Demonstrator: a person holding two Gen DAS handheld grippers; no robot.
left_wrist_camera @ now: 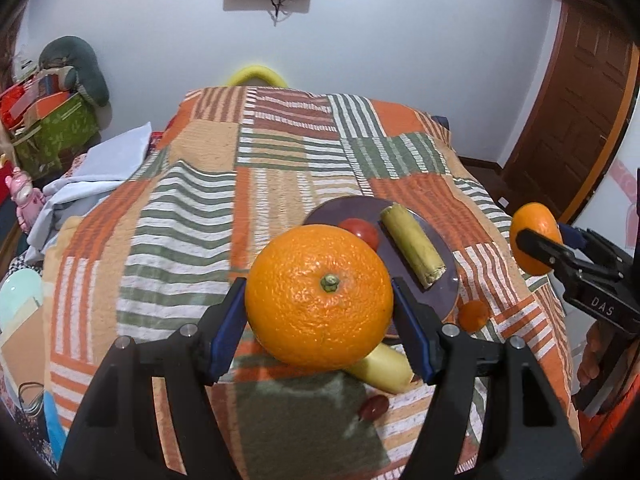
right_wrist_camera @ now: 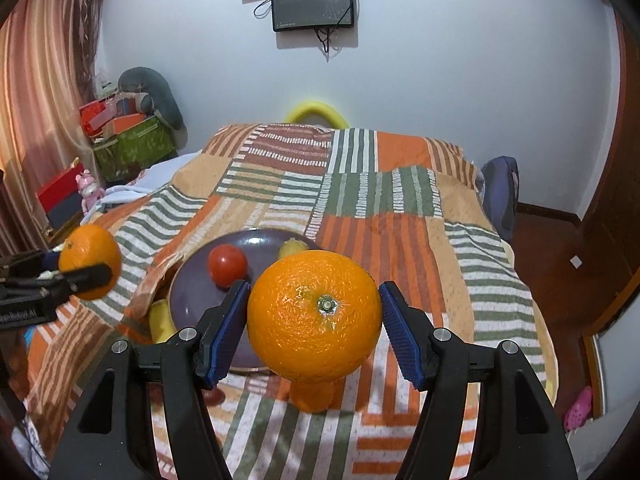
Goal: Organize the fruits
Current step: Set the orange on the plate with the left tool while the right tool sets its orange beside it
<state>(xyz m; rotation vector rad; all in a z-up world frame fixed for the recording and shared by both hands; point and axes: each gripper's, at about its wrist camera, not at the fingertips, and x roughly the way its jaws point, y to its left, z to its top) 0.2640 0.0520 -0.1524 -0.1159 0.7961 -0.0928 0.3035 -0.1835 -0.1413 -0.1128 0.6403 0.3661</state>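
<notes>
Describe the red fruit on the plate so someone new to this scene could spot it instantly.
Start at the patchwork bedspread with orange and green stripes, then find the round purple plate lying on it. The red fruit rests on the plate's inner surface, next to a yellow-green stalk piece. It is the only smooth, round, red thing on the plate.

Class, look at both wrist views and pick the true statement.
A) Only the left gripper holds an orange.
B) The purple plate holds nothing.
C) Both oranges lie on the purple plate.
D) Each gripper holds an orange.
D: the left gripper clamps one orange and the right gripper another orange, both lifted off the purple plate, which holds a tomato.
</notes>
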